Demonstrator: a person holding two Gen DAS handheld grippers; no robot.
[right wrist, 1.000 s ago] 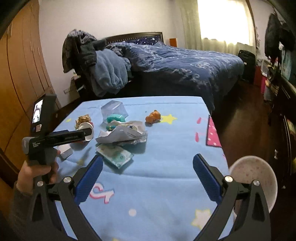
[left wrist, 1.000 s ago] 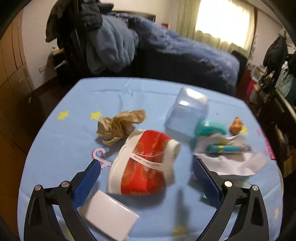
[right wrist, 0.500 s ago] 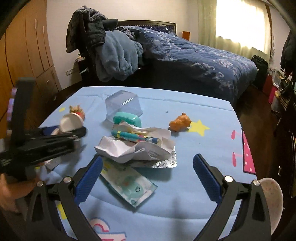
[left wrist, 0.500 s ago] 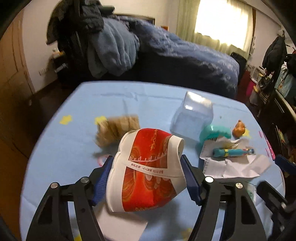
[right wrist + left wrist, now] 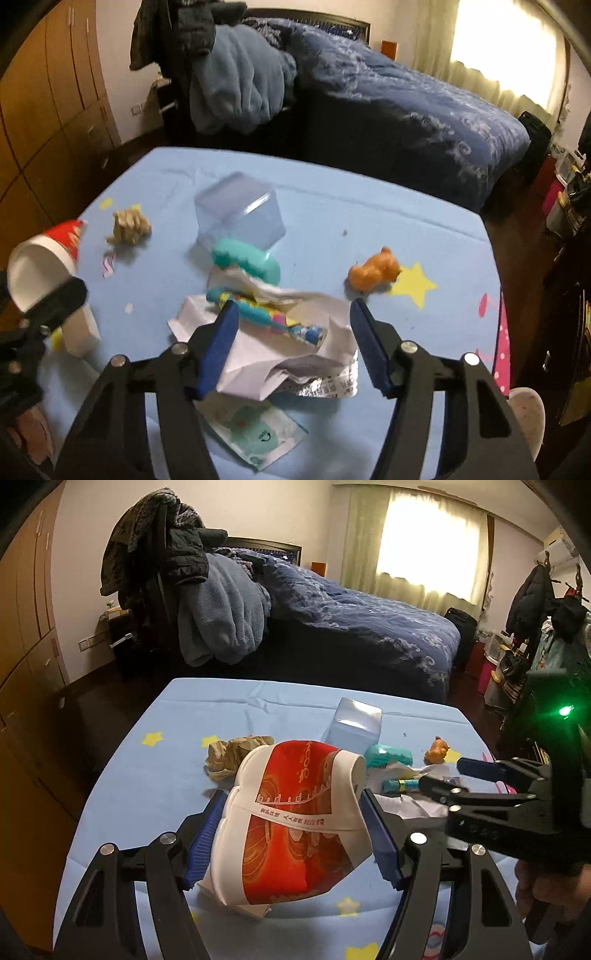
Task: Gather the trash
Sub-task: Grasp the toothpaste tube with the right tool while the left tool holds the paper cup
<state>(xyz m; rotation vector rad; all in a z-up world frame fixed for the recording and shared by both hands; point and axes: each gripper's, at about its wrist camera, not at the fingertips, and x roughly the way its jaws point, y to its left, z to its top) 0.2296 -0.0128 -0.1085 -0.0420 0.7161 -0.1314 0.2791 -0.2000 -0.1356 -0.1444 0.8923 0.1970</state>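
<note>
Your left gripper [image 5: 291,834] pinched the red paper cup [image 5: 295,823] crosswise, while your right gripper [image 5: 290,341], jaws spread, straddled the crumpled paper [image 5: 273,354] lying directly ahead on the bench [image 5: 369,221].

Between my left fingers: the red and white paper cup [image 5: 295,823] is filling the whole gap, touching both pads.
Ahead of my left gripper [image 5: 293,834]: the crumpled brown paper [image 5: 236,755] and clear plastic box [image 5: 352,725] are standing in the way.
My right side: my right gripper [image 5: 290,345] is crowding in near the cup.
Between my right fingers: crumpled white paper [image 5: 280,350] is lying in the gap.
Open lane: bare blue tablecloth [image 5: 369,214] is stretching beyond the orange toy [image 5: 375,273].
</note>
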